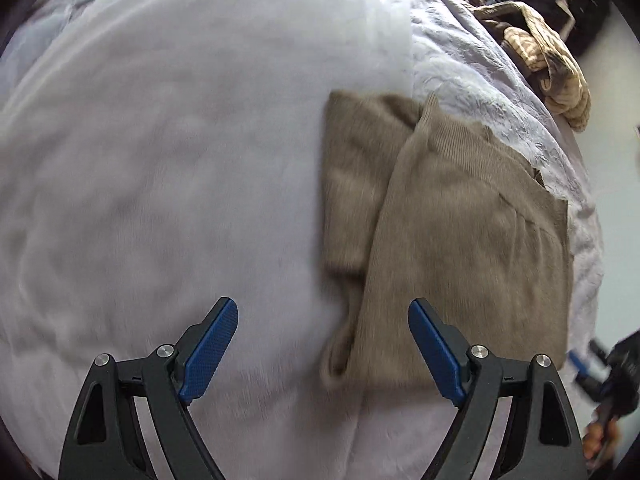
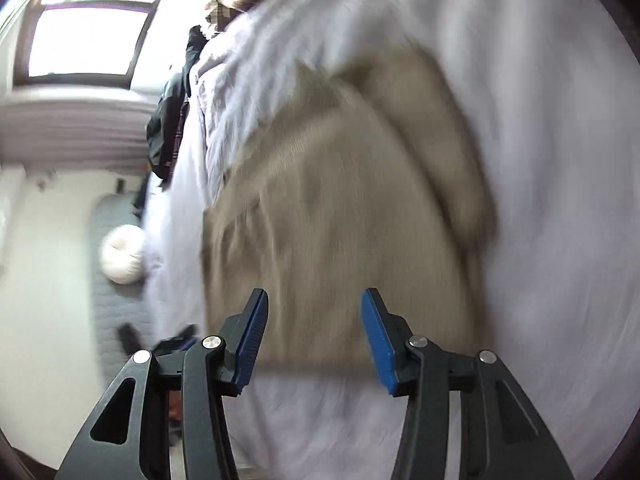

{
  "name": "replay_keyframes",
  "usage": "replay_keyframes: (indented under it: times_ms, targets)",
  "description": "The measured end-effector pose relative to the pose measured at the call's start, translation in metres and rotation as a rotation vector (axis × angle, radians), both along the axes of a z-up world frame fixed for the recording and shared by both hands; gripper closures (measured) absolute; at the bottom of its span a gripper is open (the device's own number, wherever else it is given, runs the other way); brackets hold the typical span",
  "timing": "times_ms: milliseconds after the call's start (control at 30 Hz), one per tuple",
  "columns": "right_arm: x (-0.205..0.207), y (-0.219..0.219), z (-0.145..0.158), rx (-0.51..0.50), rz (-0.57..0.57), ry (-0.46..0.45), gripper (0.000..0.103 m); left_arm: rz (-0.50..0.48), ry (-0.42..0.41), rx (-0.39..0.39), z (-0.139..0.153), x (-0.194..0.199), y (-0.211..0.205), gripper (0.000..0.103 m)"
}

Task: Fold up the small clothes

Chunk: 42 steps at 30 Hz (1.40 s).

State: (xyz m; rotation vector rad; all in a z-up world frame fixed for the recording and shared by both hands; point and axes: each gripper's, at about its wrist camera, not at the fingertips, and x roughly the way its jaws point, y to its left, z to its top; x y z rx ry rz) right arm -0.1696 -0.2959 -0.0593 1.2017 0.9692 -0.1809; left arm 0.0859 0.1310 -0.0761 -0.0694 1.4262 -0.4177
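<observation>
The left gripper (image 1: 323,344) hangs released, nothing between its blue pads (image 1: 210,354), above the white bed cover (image 1: 160,160) beside the folded tan knit garment (image 1: 460,216). The right gripper (image 2: 315,340) is likewise released and empty over that garment's near edge. A heap of patterned clothes (image 1: 552,68) lies farther along the bed.

both wrist views above beige garment (image 1: 460,216)
</observation>
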Motion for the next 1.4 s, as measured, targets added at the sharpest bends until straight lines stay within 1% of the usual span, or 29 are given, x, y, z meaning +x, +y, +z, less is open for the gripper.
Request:
replay_keyframes:
  times_ms: [67,100,133,167,233,300,333,367,400,433,467,533,600,667,733,767,800,867,900,967,1033,1067,1100,1133,1200,1233,1333,1400]
  targets:
    - [-0.028,0.015,-0.019,0.081,-0.074,0.019,0.05,0.039,0.063,-0.046,-0.01,-0.011,0.005,0.015]
    - [-0.036,0.018,-0.026,0.094,-0.105,0.032,0.05,0.068,0.094,-0.065,-0.018,-0.017,0.007,0.015]
    - [-0.043,0.018,-0.037,0.107,-0.154,0.046,0.05,0.095,0.108,-0.071,-0.024,-0.021,0.007,0.015]
    - [-0.049,0.016,-0.045,0.12,-0.207,0.039,0.049,0.119,0.111,-0.077,-0.029,-0.023,0.007,0.015]
    - [-0.055,0.008,-0.055,0.135,-0.314,-0.01,0.048,0.159,0.099,-0.079,-0.037,-0.025,0.004,0.015]
    - [-0.053,-0.001,-0.065,0.15,-0.394,-0.044,0.049,0.203,0.081,-0.087,-0.04,-0.023,0.003,0.015]
    - [-0.053,-0.004,-0.069,0.161,-0.411,-0.042,0.067,0.224,0.07,-0.094,-0.041,-0.021,0.004,0.026]
    - [-0.048,-0.006,-0.072,0.166,-0.414,-0.024,0.09,0.242,0.053,-0.099,-0.039,-0.021,0.006,0.061]
    - [-0.042,-0.007,-0.072,0.16,-0.391,-0.001,0.093,0.225,0.058,-0.128,-0.036,-0.019,0.004,0.077]
    - [-0.036,-0.008,-0.062,0.12,-0.354,0.012,0.093,0.212,0.067,-0.155,-0.036,-0.016,0.0,0.089]
    - [-0.029,-0.008,-0.048,0.066,-0.299,0.003,0.093,0.188,0.043,-0.163,-0.027,-0.017,-0.003,0.089]
    - [-0.018,-0.008,-0.023,-0.02,-0.209,-0.003,0.094,0.126,-0.012,-0.113,-0.018,-0.021,-0.007,0.089]
    - [-0.013,-0.007,-0.013,-0.07,-0.153,0.015,0.094,0.072,-0.025,-0.057,-0.023,-0.025,-0.012,0.089]
    - [-0.008,-0.01,-0.019,-0.111,-0.108,0.074,0.094,0.055,-0.003,-0.04,-0.037,-0.028,-0.011,0.089]
    - [-0.005,-0.011,-0.043,-0.128,-0.063,0.167,0.093,0.037,-0.006,-0.031,-0.044,-0.03,-0.01,0.089]
    - [-0.006,-0.011,-0.052,-0.12,-0.052,0.192,0.093,0.017,-0.02,-0.018,-0.043,-0.031,-0.011,0.089]
    - [-0.008,-0.012,-0.058,-0.094,-0.057,0.192,0.093,-0.008,-0.031,-0.001,-0.041,-0.033,-0.012,0.089]
    - [-0.012,-0.011,-0.052,-0.083,-0.094,0.188,0.088,-0.04,-0.043,0.02,-0.035,-0.037,-0.011,0.089]
    - [-0.016,-0.009,-0.048,-0.082,-0.109,0.192,0.083,-0.05,-0.041,0.026,-0.032,-0.038,-0.008,0.089]
    - [-0.021,0.0,-0.038,-0.084,-0.125,0.21,0.08,-0.061,-0.035,0.043,-0.029,-0.039,-0.004,0.089]
    - [-0.03,0.017,-0.028,-0.059,-0.113,0.183,0.074,-0.07,-0.034,0.07,-0.023,-0.042,0.003,0.089]
    - [-0.026,0.031,-0.024,-0.043,-0.092,0.166,0.071,-0.071,-0.033,0.071,-0.021,-0.042,0.002,0.089]
    - [-0.022,0.043,-0.021,-0.022,-0.066,0.147,0.057,-0.068,-0.031,0.069,-0.018,-0.043,0.008,0.089]
    - [-0.014,0.062,-0.022,0.011,-0.033,0.122,0.042,-0.064,-0.029,0.069,-0.018,-0.044,0.01,0.089]
    - [0.001,0.095,-0.03,0.083,0.009,0.078,0.04,-0.051,-0.024,0.073,-0.015,-0.046,0.02,0.089]
    - [0.013,0.116,-0.038,0.143,0.03,0.047,0.04,-0.046,-0.025,0.076,-0.015,-0.046,0.025,0.089]
    - [0.059,0.168,-0.069,0.29,0.062,-0.004,0.04,-0.036,-0.02,0.084,-0.015,-0.047,0.043,0.088]
    - [0.092,0.2,-0.088,0.361,0.079,-0.027,0.04,-0.03,-0.03,0.064,-0.013,-0.049,0.059,0.088]
